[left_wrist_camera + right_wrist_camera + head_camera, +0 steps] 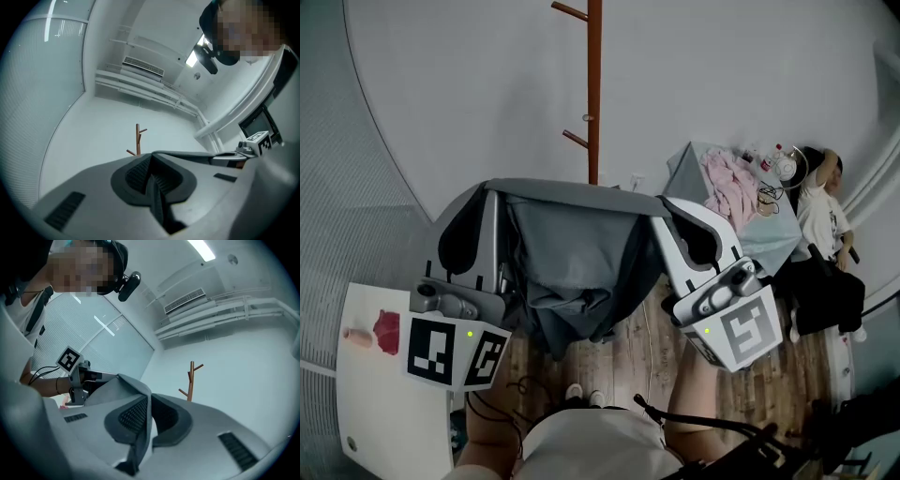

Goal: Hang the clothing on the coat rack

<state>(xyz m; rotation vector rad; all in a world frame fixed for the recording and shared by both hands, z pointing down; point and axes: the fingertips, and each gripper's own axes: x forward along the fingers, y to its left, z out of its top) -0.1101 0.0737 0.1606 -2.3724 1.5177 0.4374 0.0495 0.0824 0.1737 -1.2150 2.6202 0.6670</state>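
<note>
Both grippers, the left gripper (490, 214) and the right gripper (677, 217), are clamped on the grey clothing (572, 272), stretched sideways between their fingers, while the upright coat rack (593, 94) stands well ahead, midway between them, neither hand nearer.

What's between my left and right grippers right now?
A grey garment, stretched between them; the left gripper and right gripper are each shut on its top edge. The head view shows it.
</note>
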